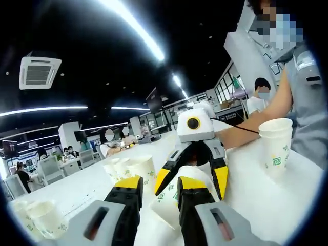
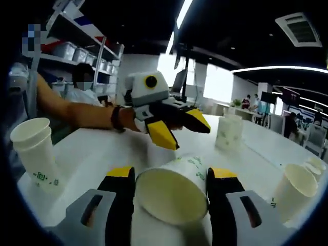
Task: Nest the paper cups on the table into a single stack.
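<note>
The paper cup (image 2: 171, 187) you are carrying lies on its side between the jaws of your right gripper (image 2: 171, 190), its open mouth facing the camera and its green-printed wall pressed by both yellow-tipped jaws, so the jaws are clamped on it. In the left gripper view the same cup (image 1: 171, 192) shows as a white body with green marks between the right gripper's (image 1: 192, 177) yellow jaws, just beyond your left gripper (image 1: 160, 190).

Your left gripper's jaws stand apart with nothing between them. In the right gripper view, that left gripper (image 2: 177, 128) hangs over the table (image 2: 97, 154) with its yellow tips spread, just above a cup (image 2: 160, 152) standing on the white surface.

A nested stack (image 2: 37, 154) of cups stands upright near the table edge beside the person's arm (image 2: 72, 114); in the left gripper view this stack (image 1: 277, 146) is at the right, in front of the grey shirt. Another upright cup (image 2: 228, 133) stands farther back on the table, and a tilted cup (image 2: 292, 192) lies toward the near right edge, with one more cup (image 2: 313, 166) behind it.

In the left gripper view a cluster of cups (image 1: 130, 169) stands just left of the jaws, and two more cups (image 1: 38, 218) sit at the lower left.

Behind the table lie an open office with seated people, ceiling light strips and a ceiling air vent (image 1: 38, 72).
</note>
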`<state>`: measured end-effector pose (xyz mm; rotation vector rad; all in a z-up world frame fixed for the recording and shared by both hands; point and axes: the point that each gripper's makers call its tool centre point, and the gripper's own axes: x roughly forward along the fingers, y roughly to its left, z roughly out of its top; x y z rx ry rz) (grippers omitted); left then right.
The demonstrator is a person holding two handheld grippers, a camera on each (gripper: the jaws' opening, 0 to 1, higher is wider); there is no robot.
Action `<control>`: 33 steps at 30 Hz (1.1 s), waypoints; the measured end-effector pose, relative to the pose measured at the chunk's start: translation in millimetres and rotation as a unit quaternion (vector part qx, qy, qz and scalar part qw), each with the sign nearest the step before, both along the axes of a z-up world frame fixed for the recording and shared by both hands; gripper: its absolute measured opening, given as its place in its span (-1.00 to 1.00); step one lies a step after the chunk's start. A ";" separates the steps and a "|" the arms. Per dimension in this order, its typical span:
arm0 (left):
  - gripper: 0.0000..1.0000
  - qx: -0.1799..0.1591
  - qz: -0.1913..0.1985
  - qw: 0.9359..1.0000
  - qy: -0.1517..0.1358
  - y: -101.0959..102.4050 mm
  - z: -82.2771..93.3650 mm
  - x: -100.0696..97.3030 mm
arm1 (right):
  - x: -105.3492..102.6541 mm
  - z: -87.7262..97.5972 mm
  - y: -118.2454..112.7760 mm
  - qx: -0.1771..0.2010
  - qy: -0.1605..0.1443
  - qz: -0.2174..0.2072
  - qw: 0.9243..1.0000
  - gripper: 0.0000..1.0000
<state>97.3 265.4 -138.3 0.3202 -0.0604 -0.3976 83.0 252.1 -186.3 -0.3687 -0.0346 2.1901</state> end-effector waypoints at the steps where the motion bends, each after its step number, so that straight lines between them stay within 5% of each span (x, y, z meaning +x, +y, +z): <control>1: -0.43 0.000 0.000 1.000 0.000 -7.7 -0.5 -1.8 | 0.6 -1.2 -0.5 -0.002 -0.004 0.000 1.000 0.20; 8: -0.43 0.003 -0.001 1.000 0.005 -5.2 -3.5 -0.4 | 12.8 -12.9 -5.9 -0.019 -0.022 -0.033 0.999 0.30; 15: -0.43 0.004 -0.003 1.000 0.004 -6.8 -2.7 -0.5 | 29.5 -20.7 -14.7 -0.050 0.001 -0.081 0.995 0.36; 21: -0.43 0.004 -0.004 1.000 0.002 -6.0 -2.4 -0.9 | 50.2 -4.4 -11.4 -0.038 0.057 -0.119 0.991 0.27; 33: -0.44 0.005 -0.003 1.000 0.004 -4.4 -2.7 -0.8 | 65.8 -16.0 -9.0 -0.046 0.059 -0.169 0.983 0.11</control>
